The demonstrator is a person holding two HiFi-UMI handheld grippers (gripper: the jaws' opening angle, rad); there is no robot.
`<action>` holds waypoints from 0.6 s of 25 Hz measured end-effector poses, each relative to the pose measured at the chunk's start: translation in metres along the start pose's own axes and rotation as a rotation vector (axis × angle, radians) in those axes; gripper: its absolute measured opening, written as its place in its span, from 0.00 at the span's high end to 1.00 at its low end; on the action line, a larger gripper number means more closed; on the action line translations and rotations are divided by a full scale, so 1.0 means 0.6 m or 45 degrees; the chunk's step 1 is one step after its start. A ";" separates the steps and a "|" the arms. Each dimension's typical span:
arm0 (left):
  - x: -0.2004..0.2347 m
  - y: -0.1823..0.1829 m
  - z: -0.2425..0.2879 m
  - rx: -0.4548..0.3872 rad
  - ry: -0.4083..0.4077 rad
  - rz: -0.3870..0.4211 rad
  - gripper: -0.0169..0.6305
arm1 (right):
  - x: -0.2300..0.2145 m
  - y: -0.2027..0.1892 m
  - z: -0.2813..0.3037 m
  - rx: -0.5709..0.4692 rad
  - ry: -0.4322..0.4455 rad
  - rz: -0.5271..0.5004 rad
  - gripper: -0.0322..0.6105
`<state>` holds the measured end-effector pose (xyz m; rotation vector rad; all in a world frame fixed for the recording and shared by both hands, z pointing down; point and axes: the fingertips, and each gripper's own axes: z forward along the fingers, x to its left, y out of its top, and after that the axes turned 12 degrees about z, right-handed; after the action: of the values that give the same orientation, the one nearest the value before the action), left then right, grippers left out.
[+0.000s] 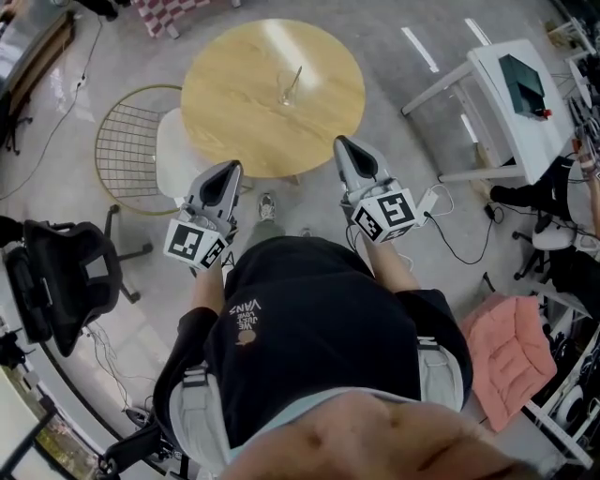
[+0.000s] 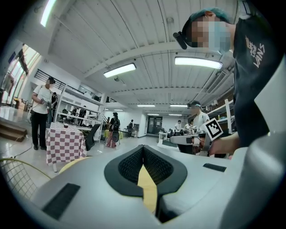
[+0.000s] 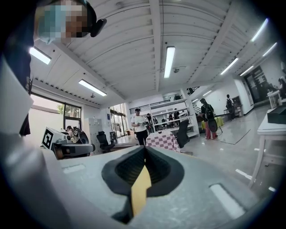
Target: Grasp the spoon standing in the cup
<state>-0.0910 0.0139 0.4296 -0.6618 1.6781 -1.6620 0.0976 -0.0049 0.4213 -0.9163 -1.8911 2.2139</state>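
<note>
While cup [image 1: 284,91] on table [image 1: 230,127], chair [image 1: 127,142] alongside.

round table [image 1: 234,112] is our marker | cup [image 1: 284,92] on it, near the middle | spoon [image 1: 294,78] standing in the cup, tilted | wire chair [image 1: 127,150] tight against the table's left | white desk [image 1: 511,103] well off its right | checkered table [image 1: 173,14] beyond its far side | left gripper [image 1: 229,172] and right gripper [image 1: 344,145] at its near edge, well short of the cup

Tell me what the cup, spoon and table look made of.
Cup: likely clear glass, see-through with faint highlights.
Spoon: probably metal, thin and pale grey, too small to be sure.
Table: light wood or veneer, smooth, with soft glare.
</note>
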 end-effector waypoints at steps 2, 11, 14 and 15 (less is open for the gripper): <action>0.016 -0.003 0.007 0.003 -0.022 0.008 0.98 | -0.001 0.002 0.017 -0.007 -0.016 -0.004 0.95; 0.103 -0.013 0.043 -0.010 -0.105 0.013 0.98 | -0.017 0.006 0.098 -0.037 -0.110 -0.015 0.95; 0.129 -0.017 0.052 -0.012 -0.135 0.010 0.98 | -0.019 0.002 0.124 -0.028 -0.136 -0.018 0.95; 0.138 -0.018 0.055 -0.014 -0.146 0.009 0.98 | -0.021 0.001 0.132 -0.024 -0.144 -0.018 0.95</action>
<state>-0.1200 -0.0709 0.4327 -0.7420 1.6073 -1.5806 0.0689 -0.0795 0.4298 -0.7936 -1.9630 2.2897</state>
